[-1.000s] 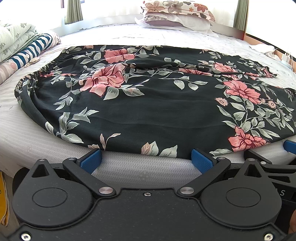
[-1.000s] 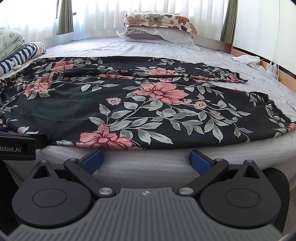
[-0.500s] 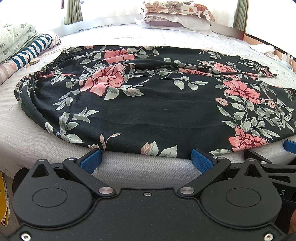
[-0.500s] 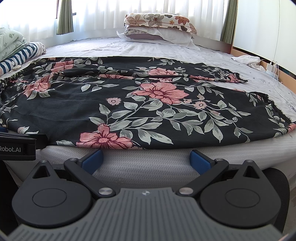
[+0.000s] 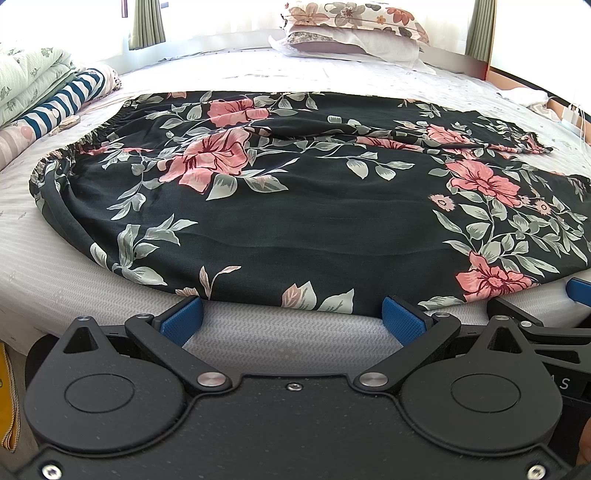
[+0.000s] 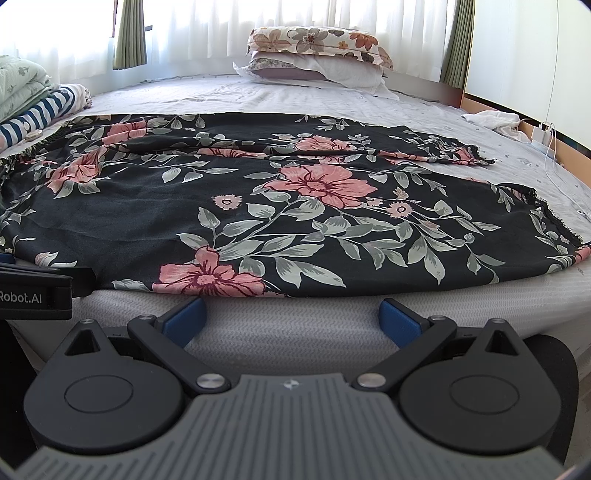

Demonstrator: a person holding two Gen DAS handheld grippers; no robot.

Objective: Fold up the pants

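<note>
No difference is observed against the frames taken half a second and one second earlier: the pants, both grippers and the surrounding items are found in the same positions in both views.

One pair of pants (image 5: pixel 295 206) is counted. It is laid flat across the near half of the bed (image 5: pixel 258 332), black with pink flowers and grey-green leaves. The gathered waistband is located at the left, the two leg hems at the right. The near fabric edge runs along the mattress edge, just beyond the fingertips of both grippers.

Two grippers are counted. The left gripper (image 5: pixel 293 314) is held at the mattress edge with its fingers spread wide; nothing is gripped between the blue pads (image 5: pixel 183 319). The right gripper (image 6: pixel 293 314) is held likewise, its fingers set wide apart and empty. The right gripper's fingers are seen at the right edge of the left wrist view, and the left gripper's body at the left edge of the right wrist view; the two are positioned side by side.

Two pillows (image 6: pixel 317 55) are stacked at the far end of the bed. Folded bedding and a striped item (image 5: pixel 55 103) are piled at the left. A white cloth (image 6: pixel 491 120) and a charger with cable (image 6: pixel 543 138) are located at the right. Curtains (image 6: pixel 129 33) hang behind. No item lies between the grippers and the pants.
</note>
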